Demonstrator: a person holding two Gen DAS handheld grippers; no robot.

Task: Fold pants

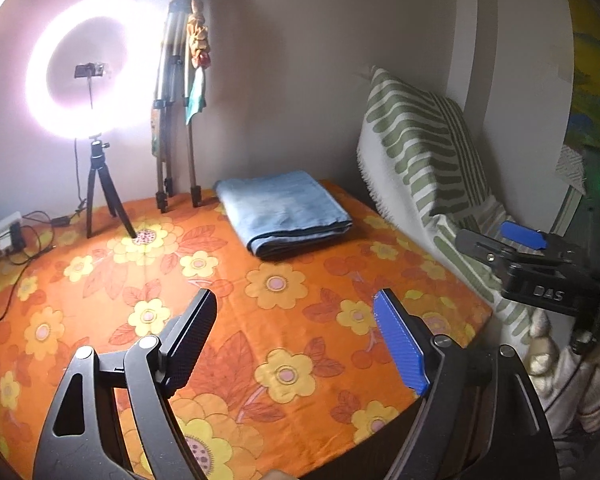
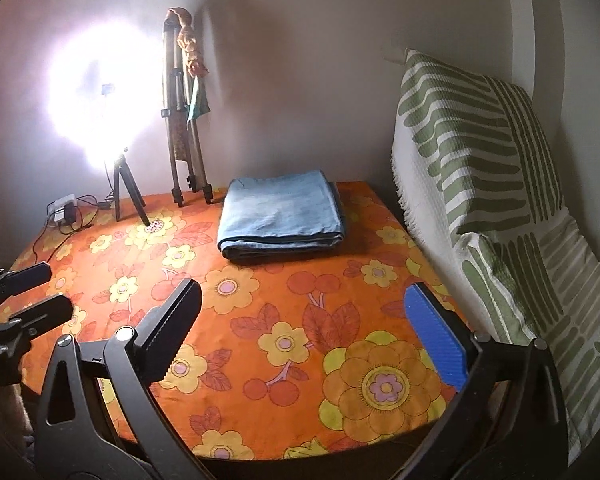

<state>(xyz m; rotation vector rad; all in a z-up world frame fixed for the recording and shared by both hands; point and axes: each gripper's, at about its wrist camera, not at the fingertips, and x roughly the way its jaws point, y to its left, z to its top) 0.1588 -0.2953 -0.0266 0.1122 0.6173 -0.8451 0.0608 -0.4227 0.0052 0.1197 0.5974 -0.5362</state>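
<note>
Light blue pants (image 1: pixel 284 212) (image 2: pixel 281 216) lie folded into a thick rectangle at the far side of the table, on an orange flowered cloth (image 1: pixel 260 320) (image 2: pixel 284 320). My left gripper (image 1: pixel 298 304) hangs open over the near part of the cloth, well short of the pants, with nothing between its fingers. My right gripper (image 2: pixel 304 296) is also wide open above the near cloth, its black and blue pads empty. The right gripper (image 1: pixel 520 246) shows at the right edge of the left wrist view; the left gripper (image 2: pixel 32 292) shows at the left edge of the right wrist view.
A bright ring light on a small tripod (image 1: pixel 100 184) (image 2: pixel 124 188) and a folded tripod (image 1: pixel 176 120) (image 2: pixel 184 128) stand at the back by the wall. A power adapter with cables (image 1: pixel 8 232) (image 2: pixel 64 210) lies back left. A green-striped white throw (image 1: pixel 428 148) (image 2: pixel 484 168) drapes furniture on the right.
</note>
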